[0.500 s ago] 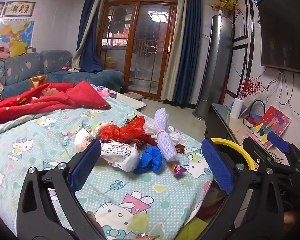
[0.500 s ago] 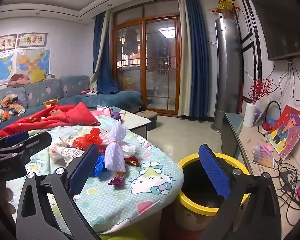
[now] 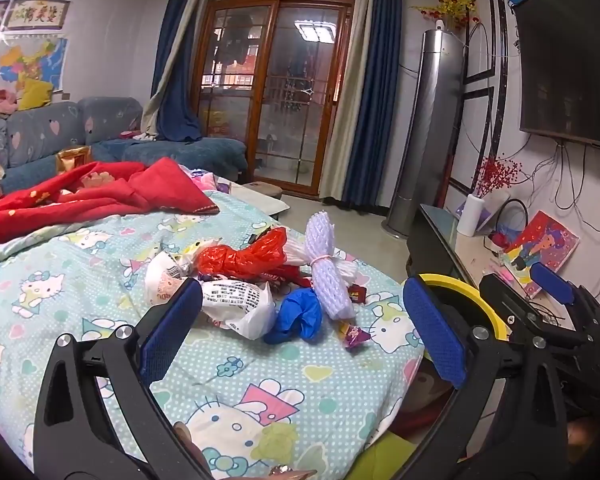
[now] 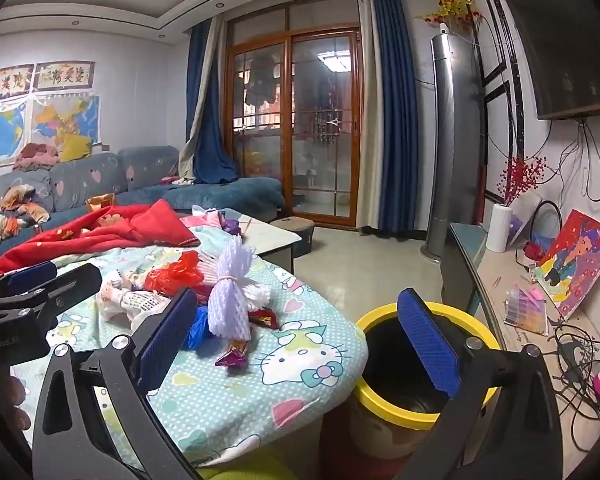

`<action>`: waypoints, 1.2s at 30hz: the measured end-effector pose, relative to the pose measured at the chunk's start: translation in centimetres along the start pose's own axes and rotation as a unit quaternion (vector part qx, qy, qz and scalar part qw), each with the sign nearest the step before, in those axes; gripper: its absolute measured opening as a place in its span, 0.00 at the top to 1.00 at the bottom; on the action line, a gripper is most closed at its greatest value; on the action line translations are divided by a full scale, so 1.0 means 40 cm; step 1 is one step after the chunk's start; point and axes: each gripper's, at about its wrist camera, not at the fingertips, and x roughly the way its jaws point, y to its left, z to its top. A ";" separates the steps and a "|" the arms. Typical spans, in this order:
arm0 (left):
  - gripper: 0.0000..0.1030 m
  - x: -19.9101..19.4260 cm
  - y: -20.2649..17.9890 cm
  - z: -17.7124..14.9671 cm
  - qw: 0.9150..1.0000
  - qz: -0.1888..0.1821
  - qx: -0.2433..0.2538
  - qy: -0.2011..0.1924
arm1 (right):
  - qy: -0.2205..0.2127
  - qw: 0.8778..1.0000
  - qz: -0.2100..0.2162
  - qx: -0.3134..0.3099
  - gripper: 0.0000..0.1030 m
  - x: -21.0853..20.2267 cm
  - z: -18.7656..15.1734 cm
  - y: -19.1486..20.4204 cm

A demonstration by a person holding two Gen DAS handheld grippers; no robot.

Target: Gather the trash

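Both hand-held grippers are spread wide with nothing between the pads: the left hand-held gripper [image 3: 300,330] at the bottom of its view, the right hand-held gripper [image 4: 296,334] likewise. The trash pile [image 3: 260,280] lies mid-frame on the Hello Kitty cloth [image 3: 100,280]; what the cloth covers is hidden. It holds a white foam net bundle [image 3: 326,272], red plastic bag [image 3: 244,258], blue wad [image 3: 296,316], printed white bag [image 3: 240,300] and purple wrapper [image 3: 354,336]. The yellow-rimmed bin [image 4: 384,320], lower right, is partly blocked by the right pad.
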 end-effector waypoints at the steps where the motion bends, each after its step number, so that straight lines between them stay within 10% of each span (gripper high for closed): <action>1: 0.10 0.003 0.000 -0.001 1.000 -0.001 0.000 0.000 | 0.000 1.000 0.000 0.001 0.06 0.000 -0.001 -0.001; 36: 0.10 -0.004 -0.006 -0.009 1.000 -0.005 -0.003 0.001 | 0.004 1.000 -0.004 -0.007 0.06 0.005 -0.009 0.007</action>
